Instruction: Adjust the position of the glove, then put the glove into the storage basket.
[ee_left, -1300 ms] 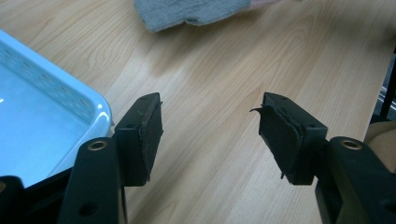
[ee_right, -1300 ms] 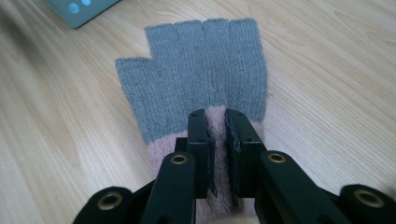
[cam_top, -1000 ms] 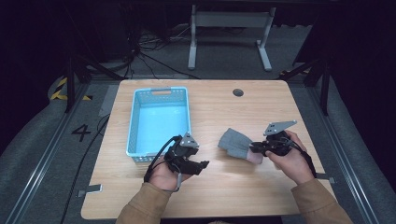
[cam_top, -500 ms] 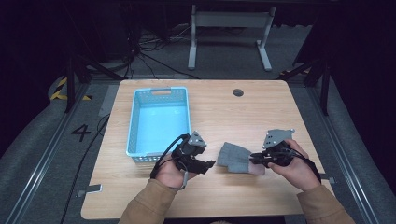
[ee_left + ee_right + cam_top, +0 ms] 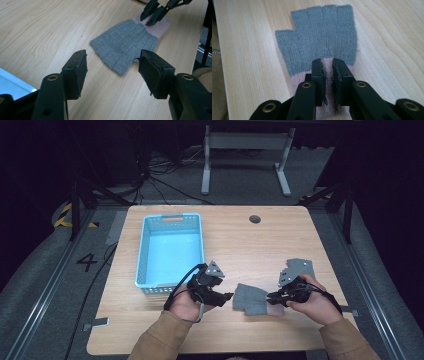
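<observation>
Two grippers: the left gripper (image 5: pixel 228 295) is held with its fingers wide apart and empty. The right gripper (image 5: pixel 270 296) has its fingers set to a narrow gap that has just been widening.
Glove: a grey knitted fingerless glove (image 5: pixel 252 298) lies flat on the counter (image 5: pixel 240 240) near its front edge, between the two grippers.
Cuff: the pink cuff (image 5: pixel 162 26) is seen under and within the gap of the right fingers. Whether the pads press on it cannot be told.
Step in hand: judged to be the setting down and letting go of the glove at the cuff.
Done well: the right fingers should be opened fully before being lifted, so that the knit is not dragged or rucked. The lift is best made straight up from the cuff.
Left side: if a grip is taken next, the grey finger end facing the left gripper should be pinched through both layers, low to the counter.
Basket: a light blue basket (image 5: pixel 142 255) stands toward the left edge, apart from the glove.
Writing: a "4" (image 5: pixel 86 262) is marked on the floor left of the counter. No brand or label can be read on the glove or the basket.
</observation>
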Available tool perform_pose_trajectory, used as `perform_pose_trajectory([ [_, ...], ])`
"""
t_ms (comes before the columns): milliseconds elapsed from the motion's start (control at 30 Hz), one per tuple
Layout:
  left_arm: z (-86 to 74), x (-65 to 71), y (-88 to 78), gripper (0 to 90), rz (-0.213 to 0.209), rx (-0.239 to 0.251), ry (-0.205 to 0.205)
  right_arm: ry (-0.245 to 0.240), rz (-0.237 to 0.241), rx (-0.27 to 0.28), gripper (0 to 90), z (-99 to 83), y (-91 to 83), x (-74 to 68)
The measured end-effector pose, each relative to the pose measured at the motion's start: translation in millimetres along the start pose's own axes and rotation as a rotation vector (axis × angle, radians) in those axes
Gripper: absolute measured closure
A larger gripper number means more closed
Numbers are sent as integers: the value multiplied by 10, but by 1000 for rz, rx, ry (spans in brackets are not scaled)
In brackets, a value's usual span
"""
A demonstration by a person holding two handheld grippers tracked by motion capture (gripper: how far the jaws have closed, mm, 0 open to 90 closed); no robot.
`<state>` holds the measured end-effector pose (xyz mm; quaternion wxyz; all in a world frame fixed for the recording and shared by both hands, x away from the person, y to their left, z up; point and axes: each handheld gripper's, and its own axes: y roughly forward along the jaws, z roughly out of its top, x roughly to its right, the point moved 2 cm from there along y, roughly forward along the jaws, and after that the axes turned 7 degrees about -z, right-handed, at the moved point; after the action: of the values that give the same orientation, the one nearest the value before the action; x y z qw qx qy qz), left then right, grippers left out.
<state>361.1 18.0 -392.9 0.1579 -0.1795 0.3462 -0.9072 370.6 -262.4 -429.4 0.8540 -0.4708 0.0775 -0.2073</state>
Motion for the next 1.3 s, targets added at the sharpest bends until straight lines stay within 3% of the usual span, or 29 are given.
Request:
perform_pose_trajectory([
  [200, 4, -10, 4, 403, -4, -1, -2, -23, 23, -2, 784, -6, 55, 2],
  [467, -1, -14, 3, 404, -5, 4, -5, -17, -64, 19, 726, -42, 72, 83],
  [667, 3, -25, -4, 403, -5, 7, -5, 59, -127, 74, 715, -41, -69, 127],
  [767, 12, -35, -16, 403, -4, 12, -9, 149, -188, 123, 648, -55, -188, 180],
  [1167, 17, -35, -15, 404, -5, 12, -8, 371, -346, 183, 583, -203, -436, 356],
  [1300, 9, -34, -26, 404, -3, 9, -9, 434, -374, 193, 568, -258, -485, 411],
])
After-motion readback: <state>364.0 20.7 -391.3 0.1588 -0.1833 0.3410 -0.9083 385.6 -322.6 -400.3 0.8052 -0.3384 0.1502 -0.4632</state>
